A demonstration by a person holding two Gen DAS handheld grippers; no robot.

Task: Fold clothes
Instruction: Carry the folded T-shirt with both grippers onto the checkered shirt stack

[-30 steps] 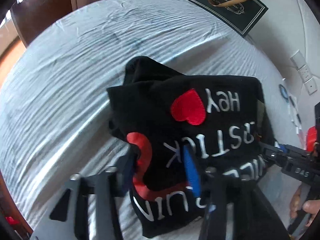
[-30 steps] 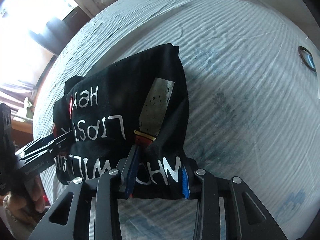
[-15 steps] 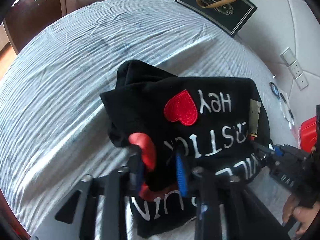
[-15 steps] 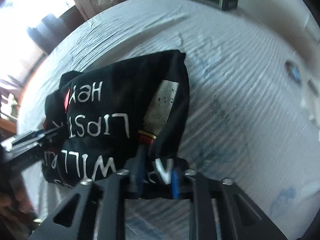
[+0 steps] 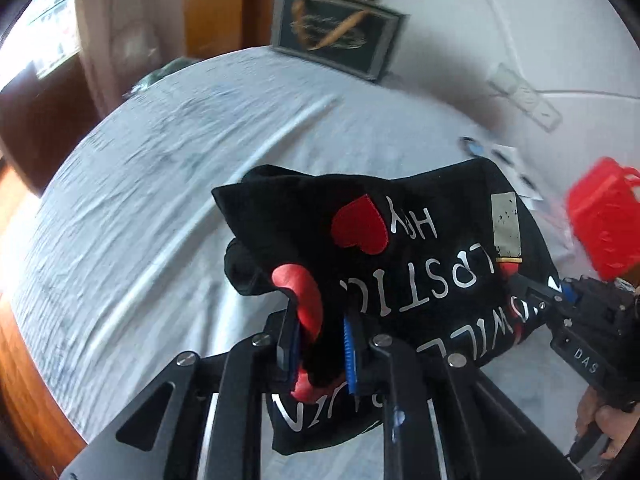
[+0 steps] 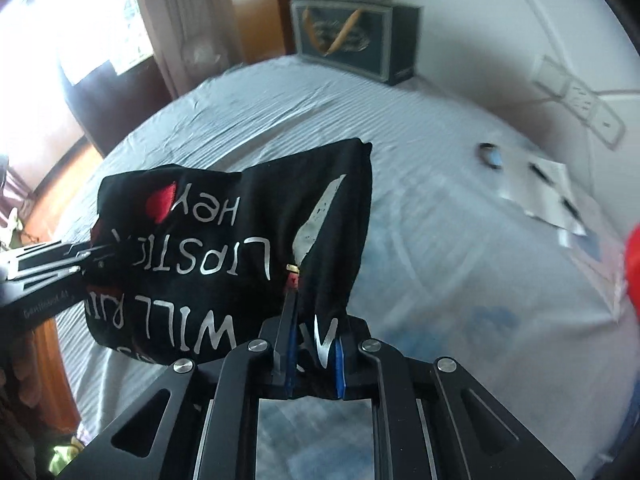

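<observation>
Folded black T-shirt [image 5: 420, 272] raised off the striped bedsheet [image 5: 168, 200] since a second before, hung between left gripper [image 5: 320, 344] and right gripper [image 6: 314, 354], each clamped on a near corner. Judged mid-transfer: folding likely finished, bundle bound for placement elsewhere.

Count: 1 black tee [image 5: 408, 280], 2 grippers (L [image 5: 320, 344], R [image 6: 312, 356]), 1 bed [image 5: 160, 200], 1 gift bag [image 5: 336, 32], 1 red box [image 5: 600, 224], 1 power strip [image 6: 580, 100].
</observation>
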